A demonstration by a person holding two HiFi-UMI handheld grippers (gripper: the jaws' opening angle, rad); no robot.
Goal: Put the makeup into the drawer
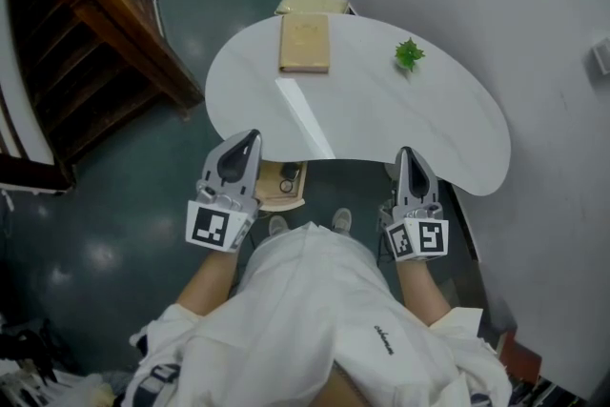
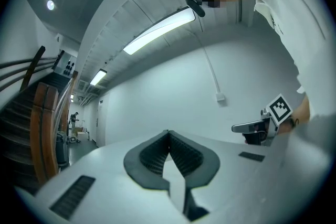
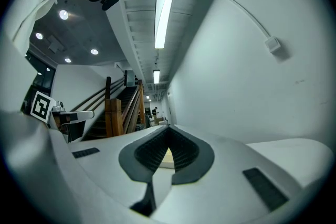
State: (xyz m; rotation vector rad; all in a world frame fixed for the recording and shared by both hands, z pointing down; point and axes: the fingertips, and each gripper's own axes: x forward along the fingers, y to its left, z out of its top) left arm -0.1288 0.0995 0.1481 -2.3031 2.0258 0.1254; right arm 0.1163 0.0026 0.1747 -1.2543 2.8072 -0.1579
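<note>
Both of mine are up at the near edge of the white table, one each side of me. My left gripper: the fingers are clenched right together, tips touching, and nothing is caught between them, only bare tabletop showing past the ribbed pads. My right gripper: the same story, the fingers are pressed tip to tip and are empty (a sliver of pale tan shows through the hollow below the tips, but it lies beyond the pads and I cannot tell what it is). Neither gripper is touching any object; from the head view both hang at the table's rim.

The makeup, which I take to be the flat tan case, lies flat on the far side of the tabletop, well apart from both grippers and nearer my left one's line. A small green plant stands to its right. The wooden drawer is pulled out under the near edge, just beside my left gripper, with a few small dark things inside, too small to name.
</note>
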